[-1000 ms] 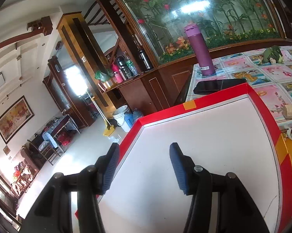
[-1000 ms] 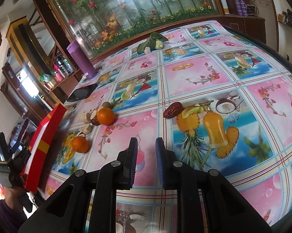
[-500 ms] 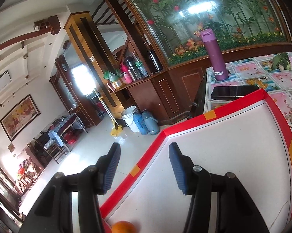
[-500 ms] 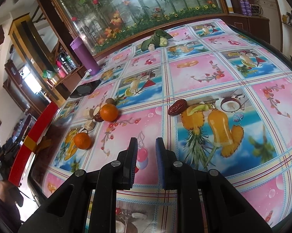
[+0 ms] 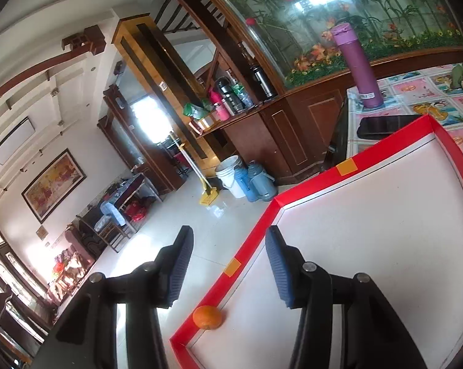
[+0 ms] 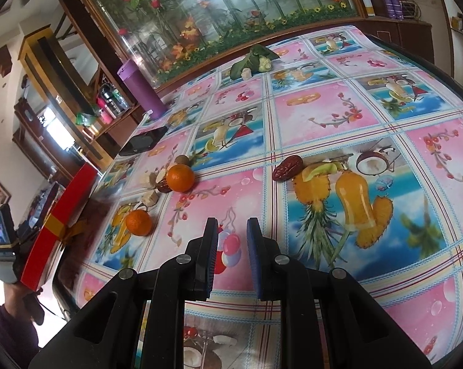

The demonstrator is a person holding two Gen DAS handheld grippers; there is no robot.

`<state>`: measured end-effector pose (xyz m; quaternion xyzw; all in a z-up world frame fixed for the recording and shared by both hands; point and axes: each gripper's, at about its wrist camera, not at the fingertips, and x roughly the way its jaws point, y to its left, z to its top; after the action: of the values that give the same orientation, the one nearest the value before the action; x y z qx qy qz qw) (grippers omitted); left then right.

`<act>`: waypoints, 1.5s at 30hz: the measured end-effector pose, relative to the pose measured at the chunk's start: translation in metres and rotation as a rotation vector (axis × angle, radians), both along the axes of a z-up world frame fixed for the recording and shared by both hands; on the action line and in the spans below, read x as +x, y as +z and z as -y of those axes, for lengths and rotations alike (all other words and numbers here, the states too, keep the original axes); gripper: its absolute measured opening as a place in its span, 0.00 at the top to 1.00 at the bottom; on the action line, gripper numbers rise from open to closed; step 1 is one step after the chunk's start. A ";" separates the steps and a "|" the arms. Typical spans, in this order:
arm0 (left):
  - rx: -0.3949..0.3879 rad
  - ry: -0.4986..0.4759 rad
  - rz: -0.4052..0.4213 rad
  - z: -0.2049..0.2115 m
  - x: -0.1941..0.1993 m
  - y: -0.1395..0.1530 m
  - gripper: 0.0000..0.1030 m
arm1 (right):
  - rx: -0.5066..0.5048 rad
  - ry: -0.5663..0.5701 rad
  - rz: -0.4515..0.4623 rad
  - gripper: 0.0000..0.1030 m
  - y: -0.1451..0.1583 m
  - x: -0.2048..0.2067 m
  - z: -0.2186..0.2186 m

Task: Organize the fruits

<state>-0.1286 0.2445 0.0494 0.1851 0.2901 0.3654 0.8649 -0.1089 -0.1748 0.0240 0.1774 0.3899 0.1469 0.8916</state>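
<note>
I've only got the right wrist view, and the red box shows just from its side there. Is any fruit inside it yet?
Observer: Yes. The left wrist view shows one orange inside the red box, in a near corner against the rim.
Operator: Anything else in there?
Observer: No, the part of the box's inside that shows holds nothing else.
Operator: And the left gripper's fingers, which I can't see?
Observer: The left gripper looks down at the box's rim. Its jaws are closing and the pads press on nothing.
</note>
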 end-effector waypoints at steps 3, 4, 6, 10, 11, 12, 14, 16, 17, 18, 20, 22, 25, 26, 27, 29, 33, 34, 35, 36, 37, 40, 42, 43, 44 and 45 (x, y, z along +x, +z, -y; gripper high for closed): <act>0.019 0.028 -0.029 -0.001 0.005 -0.009 0.50 | 0.002 0.003 -0.001 0.82 0.000 0.000 0.000; 0.049 0.029 -0.038 0.002 0.006 -0.012 0.50 | 0.002 0.004 -0.001 0.82 0.000 0.000 0.000; 0.127 0.027 -0.064 0.009 0.008 -0.018 0.50 | 0.002 0.006 -0.003 0.82 0.000 0.000 -0.001; 0.294 0.037 -0.151 0.018 0.017 -0.035 0.50 | 0.004 0.005 -0.003 0.82 -0.001 0.000 -0.001; 0.329 0.034 -0.169 0.019 0.018 -0.039 0.50 | 0.006 0.005 -0.003 0.82 -0.001 0.000 -0.001; 0.352 0.027 -0.184 0.021 0.020 -0.043 0.50 | 0.009 0.005 -0.004 0.82 -0.001 0.001 -0.001; 0.407 0.016 -0.201 0.026 0.020 -0.049 0.50 | 0.013 0.006 -0.008 0.82 -0.002 0.002 0.000; 0.420 0.013 -0.212 0.027 0.021 -0.050 0.50 | 0.015 0.006 -0.009 0.82 -0.002 0.002 0.000; 0.409 0.019 -0.212 0.024 0.021 -0.049 0.50 | 0.015 0.007 -0.009 0.82 -0.002 0.002 0.000; 0.403 0.024 -0.207 0.022 0.022 -0.047 0.51 | 0.016 0.008 -0.009 0.82 -0.002 0.002 0.000; 0.410 0.032 -0.201 0.019 0.022 -0.044 0.52 | 0.017 0.010 -0.010 0.82 -0.002 0.003 0.000; 0.428 0.033 -0.206 0.016 0.022 -0.044 0.52 | 0.017 0.011 -0.011 0.82 -0.003 0.003 0.000; 0.435 0.033 -0.217 0.012 0.022 -0.050 0.52 | 0.017 0.011 -0.011 0.82 -0.003 0.002 0.000; 0.436 0.032 -0.217 0.012 0.023 -0.051 0.52 | 0.016 0.009 -0.011 0.82 -0.003 0.002 0.000; 0.445 0.031 -0.217 0.013 0.022 -0.053 0.52 | 0.016 0.008 -0.011 0.82 -0.003 0.002 0.000; 0.492 0.021 -0.221 0.019 0.023 -0.059 0.51 | 0.015 0.008 -0.012 0.82 -0.003 0.002 0.000; 0.528 0.007 -0.223 0.025 0.026 -0.060 0.50 | 0.014 0.007 -0.014 0.82 -0.003 0.002 0.000; 0.532 0.004 -0.230 0.027 0.026 -0.060 0.50 | 0.014 0.006 -0.014 0.82 -0.003 0.002 0.000; 0.527 -0.009 -0.234 0.029 0.027 -0.060 0.50 | 0.015 0.006 -0.013 0.82 -0.003 0.002 0.001; 0.525 -0.021 -0.237 0.033 0.027 -0.060 0.50 | 0.015 0.006 -0.012 0.82 -0.003 0.002 0.001; 0.525 -0.035 -0.238 0.037 0.027 -0.060 0.50 | 0.016 0.005 -0.011 0.82 -0.003 0.002 0.001; 0.508 -0.110 -0.234 0.061 0.024 -0.060 0.50 | 0.021 0.003 -0.008 0.82 -0.002 0.001 0.003; 0.493 -0.150 -0.243 0.079 0.024 -0.061 0.50 | 0.023 0.001 -0.006 0.82 -0.002 0.001 0.003; 0.475 -0.164 -0.240 0.090 0.025 -0.060 0.50 | 0.024 0.001 -0.006 0.82 -0.002 0.001 0.003; 0.454 -0.177 -0.240 0.098 0.026 -0.058 0.50 | 0.025 0.000 -0.005 0.82 -0.002 0.001 0.004; 0.433 -0.184 -0.243 0.105 0.028 -0.056 0.51 | 0.027 -0.002 -0.003 0.82 -0.002 0.000 0.004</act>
<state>-0.1008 0.1391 -0.0071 0.4342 0.2889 0.3138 0.7934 -0.1087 -0.1790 0.0220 0.1899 0.3889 0.1511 0.8887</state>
